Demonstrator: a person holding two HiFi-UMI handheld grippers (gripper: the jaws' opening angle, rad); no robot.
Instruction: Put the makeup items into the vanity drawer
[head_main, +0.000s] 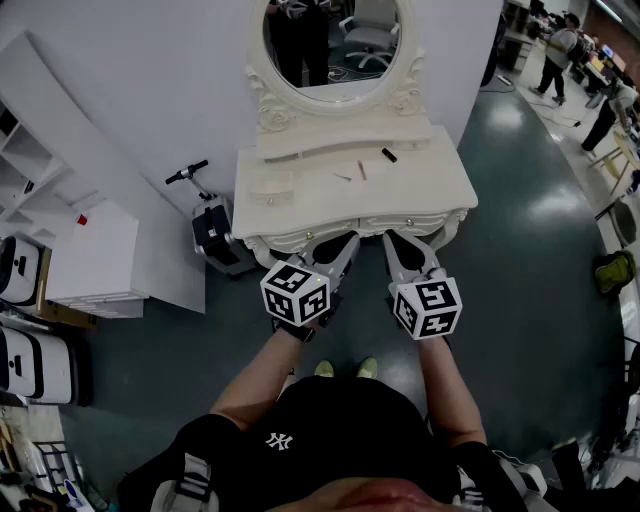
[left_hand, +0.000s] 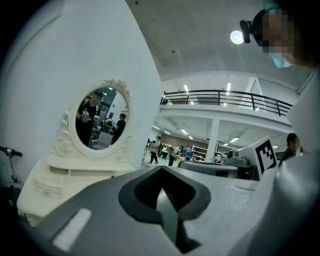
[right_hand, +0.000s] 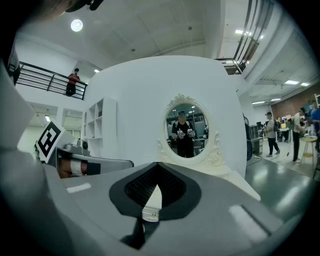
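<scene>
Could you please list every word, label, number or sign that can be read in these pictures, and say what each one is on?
"NY": white monogram on the person's black top.
Left cube and right cube: square code patterns only, no letters.
Makeup items on the vanity: too small to read.
Nothing else is legible.

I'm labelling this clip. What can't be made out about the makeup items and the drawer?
- Makeup items: too small to identify in head view; none show in either gripper view.
- Drawer fronts: head view, foreshortened and partly covered by left gripper and right gripper.
- Drawer insides: shown in no view.
</scene>
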